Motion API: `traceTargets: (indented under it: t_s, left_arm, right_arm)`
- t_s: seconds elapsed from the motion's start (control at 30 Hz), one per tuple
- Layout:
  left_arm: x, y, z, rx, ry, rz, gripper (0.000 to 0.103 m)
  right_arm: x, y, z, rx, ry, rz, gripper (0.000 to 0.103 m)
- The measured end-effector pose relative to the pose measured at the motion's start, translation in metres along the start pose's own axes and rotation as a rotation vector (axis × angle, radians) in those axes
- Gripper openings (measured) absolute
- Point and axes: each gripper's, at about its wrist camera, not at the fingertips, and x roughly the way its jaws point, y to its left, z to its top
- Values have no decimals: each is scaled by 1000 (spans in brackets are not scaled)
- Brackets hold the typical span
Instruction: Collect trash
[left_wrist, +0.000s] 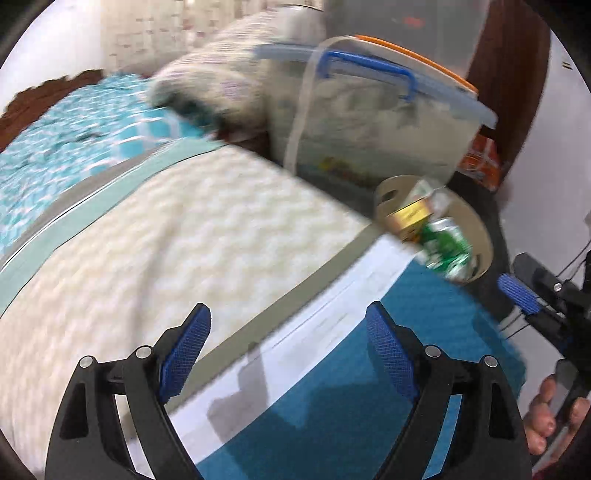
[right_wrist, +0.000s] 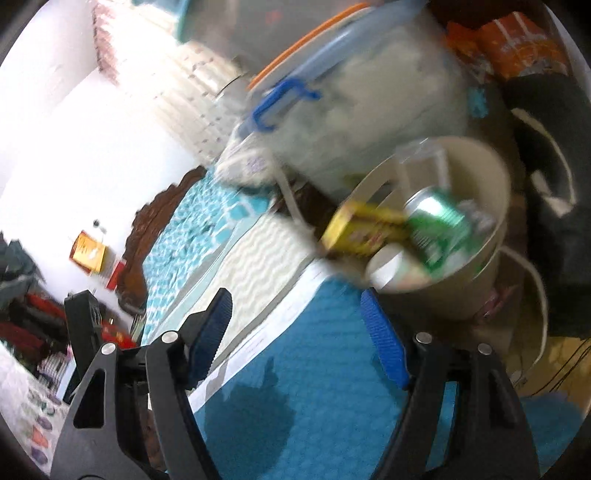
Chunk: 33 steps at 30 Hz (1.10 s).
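Note:
A beige trash bin (left_wrist: 480, 236) stands beside the bed corner and holds a green can (left_wrist: 448, 243) and a yellow box (left_wrist: 410, 216). In the right wrist view the bin (right_wrist: 491, 184) is close ahead, with the green can (right_wrist: 439, 225), the yellow box (right_wrist: 364, 232) and a white cup (right_wrist: 388, 266) in it. My left gripper (left_wrist: 288, 350) is open and empty over the mattress edge. My right gripper (right_wrist: 295, 325) is open and empty over the blue mattress side, just short of the bin. Both views are motion-blurred.
A clear storage box (left_wrist: 373, 118) with a blue handle sits behind the bin. The white quilted mattress (left_wrist: 166, 240) and a teal bedsheet (left_wrist: 74, 133) lie to the left. Orange packets (right_wrist: 517, 44) and a dark bag (right_wrist: 554, 166) are beside the bin.

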Motion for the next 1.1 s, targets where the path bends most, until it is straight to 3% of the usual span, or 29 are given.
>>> traceTargets:
  t_s: [0.3, 0.5, 0.57, 0.8, 0.93, 1.1]
  left_arm:
    - [-75, 80, -86, -137, -52, 151, 83]
    - [-109, 120, -121, -231, -81, 189, 83]
    - [-118, 126, -129, -247, -95, 196, 83]
    - [-150, 126, -139, -256, -162, 194, 86]
    - [-168, 109, -132, -218, -224, 185, 94]
    - [-186, 80, -120, -136, -287, 175, 94]
  right_arm:
    - [18, 84, -77, -133, 125, 42, 73]
    - [23, 127, -112, -217, 151, 23, 74]
    - [22, 135, -119, -233, 148, 3, 81]
    - [-4, 155, -133, -260, 77, -85, 92]
    - [-35, 153, -130, -240, -23, -163, 100]
    - [-75, 148, -138, -205, -156, -261, 100]
